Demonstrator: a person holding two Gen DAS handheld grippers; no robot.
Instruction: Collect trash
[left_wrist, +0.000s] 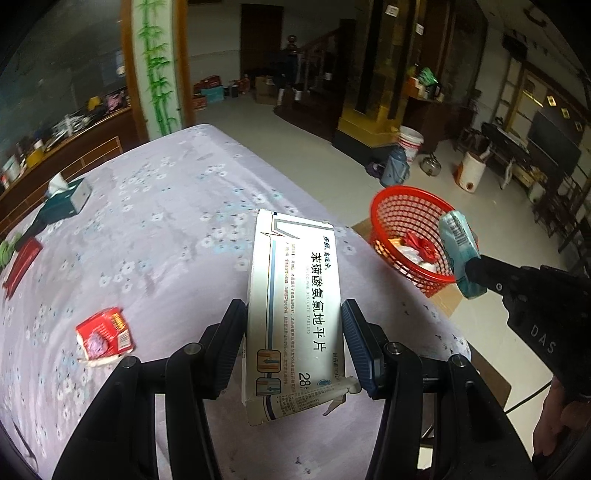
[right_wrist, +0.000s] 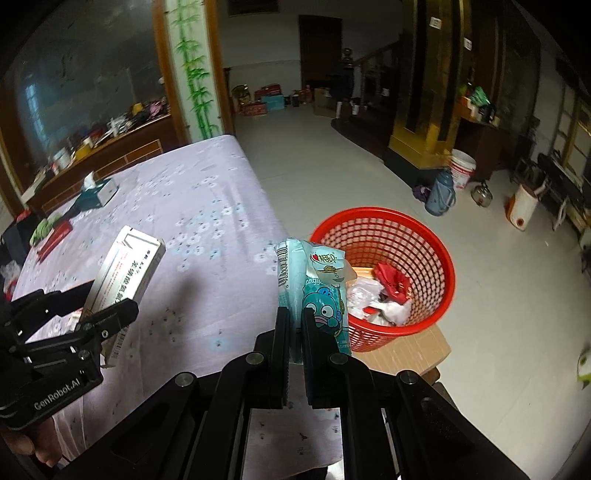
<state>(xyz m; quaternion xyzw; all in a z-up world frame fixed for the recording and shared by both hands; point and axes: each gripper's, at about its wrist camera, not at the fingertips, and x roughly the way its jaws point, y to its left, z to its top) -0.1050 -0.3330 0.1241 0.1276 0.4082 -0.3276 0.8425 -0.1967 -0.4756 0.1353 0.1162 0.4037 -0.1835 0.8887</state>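
My left gripper (left_wrist: 293, 314) is shut on a white medicine box (left_wrist: 295, 306), held up above the purple flowered tablecloth (left_wrist: 166, 229); the same box (right_wrist: 123, 271) shows at the left of the right wrist view. My right gripper (right_wrist: 293, 315) is shut on a teal snack wrapper (right_wrist: 321, 288), which hangs close to the near rim of the red mesh basket (right_wrist: 388, 236). That wrapper (left_wrist: 460, 251) also shows over the basket (left_wrist: 402, 206) in the left wrist view. The basket holds red and white scraps. A torn red packet (left_wrist: 105, 332) lies on the cloth at the left.
The basket stands on a low wooden stool (right_wrist: 406, 347) beside the table. A tissue box (left_wrist: 68, 195) and a red flat box (left_wrist: 20, 266) sit at the table's far left. On the tiled floor beyond are a white bucket (right_wrist: 461, 171), a blue flask (right_wrist: 439, 194) and a kettle (right_wrist: 482, 194).
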